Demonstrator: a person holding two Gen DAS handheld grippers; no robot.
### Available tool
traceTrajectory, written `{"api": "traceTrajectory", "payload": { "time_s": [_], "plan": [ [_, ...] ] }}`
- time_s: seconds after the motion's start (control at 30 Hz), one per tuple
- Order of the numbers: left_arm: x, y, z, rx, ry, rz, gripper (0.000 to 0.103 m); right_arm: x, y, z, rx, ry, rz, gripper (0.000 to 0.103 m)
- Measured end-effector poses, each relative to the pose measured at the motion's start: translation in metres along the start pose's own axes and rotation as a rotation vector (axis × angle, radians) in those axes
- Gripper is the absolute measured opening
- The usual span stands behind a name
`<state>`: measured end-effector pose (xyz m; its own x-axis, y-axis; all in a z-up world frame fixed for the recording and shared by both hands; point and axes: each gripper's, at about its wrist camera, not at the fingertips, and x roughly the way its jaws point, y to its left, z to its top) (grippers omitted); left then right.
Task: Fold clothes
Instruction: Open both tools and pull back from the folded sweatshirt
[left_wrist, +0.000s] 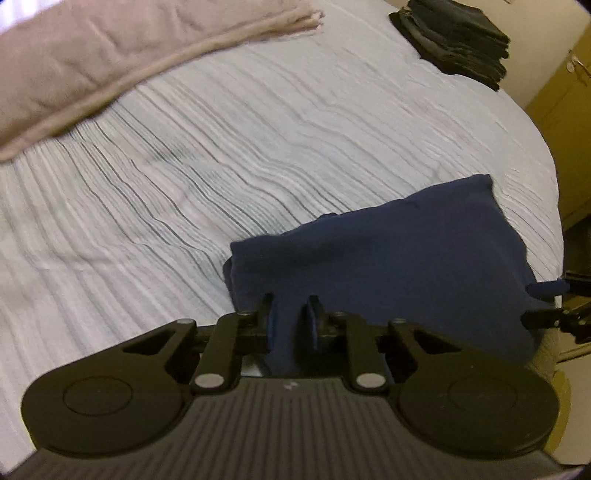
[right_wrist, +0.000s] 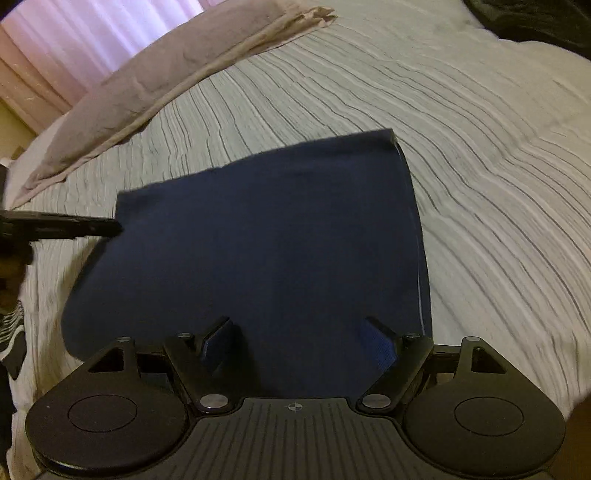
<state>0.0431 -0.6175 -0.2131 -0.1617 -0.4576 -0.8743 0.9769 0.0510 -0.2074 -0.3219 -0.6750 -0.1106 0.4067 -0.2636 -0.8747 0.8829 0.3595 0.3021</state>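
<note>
A navy blue garment (left_wrist: 388, 258) (right_wrist: 258, 240) lies folded into a rough rectangle on the pale striped bedspread (left_wrist: 258, 129) (right_wrist: 480, 147), near the bed's front edge. My left gripper (left_wrist: 290, 314) is shut on a pinched ridge of the cloth at its near left corner. In the right wrist view that gripper (right_wrist: 110, 227) comes in from the left and meets the garment's left edge. My right gripper (right_wrist: 299, 332) is open, its fingers spread wide with the garment's near edge lying between them. In the left wrist view it shows at the far right (left_wrist: 543, 302).
A beige folded blanket or pillow (left_wrist: 92, 62) (right_wrist: 147, 85) lies along the far left of the bed. A stack of dark folded clothes (left_wrist: 458, 40) (right_wrist: 535, 22) sits at the far right corner. A yellow cabinet (left_wrist: 561, 96) stands beyond the bed, and pink curtains (right_wrist: 92, 37) hang behind it.
</note>
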Motion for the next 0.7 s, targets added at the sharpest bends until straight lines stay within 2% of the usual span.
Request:
{"api": "traceTrajectory", "payload": {
  "time_s": [0.13, 0.27, 0.4, 0.43, 0.53, 0.6, 0.63, 0.67, 0.7],
  "plan": [
    [-0.037, -0.018, -0.023, 0.027, -0.026, -0.007, 0.019, -0.014, 0.02, -0.013, 0.026, -0.001, -0.005, 0.079],
    [-0.05, -0.045, -0.057, 0.095, 0.031, -0.006, 0.02, -0.02, 0.032, -0.022, 0.078, 0.041, -0.039, 0.079],
    [-0.064, -0.068, -0.084, 0.171, 0.08, 0.045, 0.024, -0.033, 0.045, -0.028, 0.123, 0.075, -0.062, 0.079],
    [-0.069, -0.073, -0.089, 0.196, 0.087, 0.061, 0.028, -0.039, 0.048, -0.032, 0.129, 0.079, -0.057, 0.079],
    [-0.084, -0.089, -0.101, 0.297, 0.102, 0.101, 0.03, -0.055, 0.058, -0.036, 0.133, 0.087, -0.056, 0.08],
    [-0.094, -0.098, -0.106, 0.353, 0.109, 0.12, 0.033, -0.064, 0.064, -0.036, 0.124, 0.087, -0.071, 0.085],
    [-0.098, -0.101, -0.108, 0.368, 0.11, 0.126, 0.035, -0.069, 0.067, -0.036, 0.119, 0.086, -0.081, 0.098],
    [-0.102, -0.103, -0.109, 0.382, 0.11, 0.132, 0.037, -0.073, 0.069, -0.036, 0.111, 0.079, -0.099, 0.102],
    [-0.105, -0.106, -0.11, 0.392, 0.108, 0.136, 0.037, -0.076, 0.072, -0.037, 0.101, 0.074, -0.114, 0.102]
  ]
}}
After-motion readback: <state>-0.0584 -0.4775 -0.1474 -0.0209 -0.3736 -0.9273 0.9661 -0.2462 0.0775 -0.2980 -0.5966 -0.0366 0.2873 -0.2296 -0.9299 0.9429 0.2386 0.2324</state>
